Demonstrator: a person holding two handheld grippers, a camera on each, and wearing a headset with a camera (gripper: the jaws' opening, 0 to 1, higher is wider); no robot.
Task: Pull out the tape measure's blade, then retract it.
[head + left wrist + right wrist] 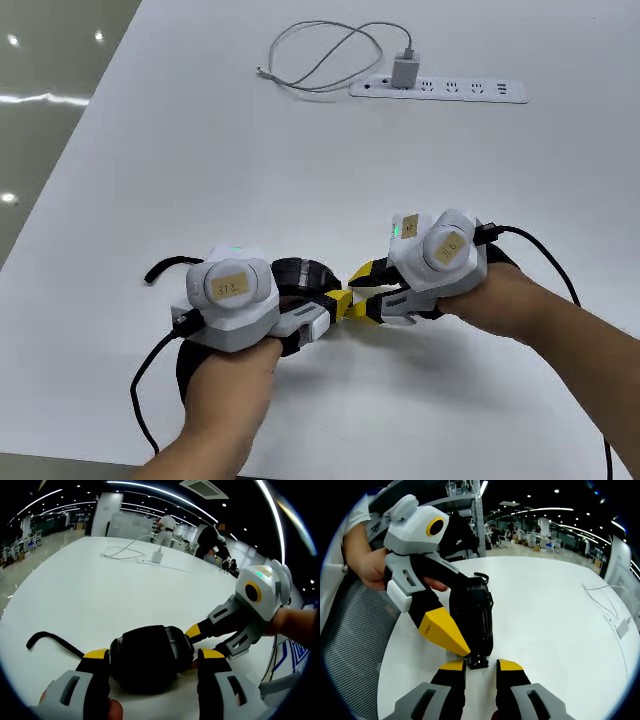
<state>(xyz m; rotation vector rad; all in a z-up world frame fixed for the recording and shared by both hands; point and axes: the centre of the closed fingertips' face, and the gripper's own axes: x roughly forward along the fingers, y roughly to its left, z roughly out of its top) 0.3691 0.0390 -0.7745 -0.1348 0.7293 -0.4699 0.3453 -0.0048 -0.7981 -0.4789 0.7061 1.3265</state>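
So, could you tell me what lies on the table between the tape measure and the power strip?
Nothing does: in the head view that stretch of white table is bare between the tape measure and the power strip.

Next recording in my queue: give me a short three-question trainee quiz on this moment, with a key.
1. True or false: the left gripper has its jaws on either side of the black tape measure.
2. Multiple choice: what sits in the power strip on the table?
A) a white charger with a cable
B) a black lamp plug
C) nothing
3. Fill in: in the right gripper view, the right gripper points at the tape measure's end tab, with its jaws ____ (open or shut).

Key:
1. True.
2. A, the charger.
3. Open: bare table shows in the gap between them.
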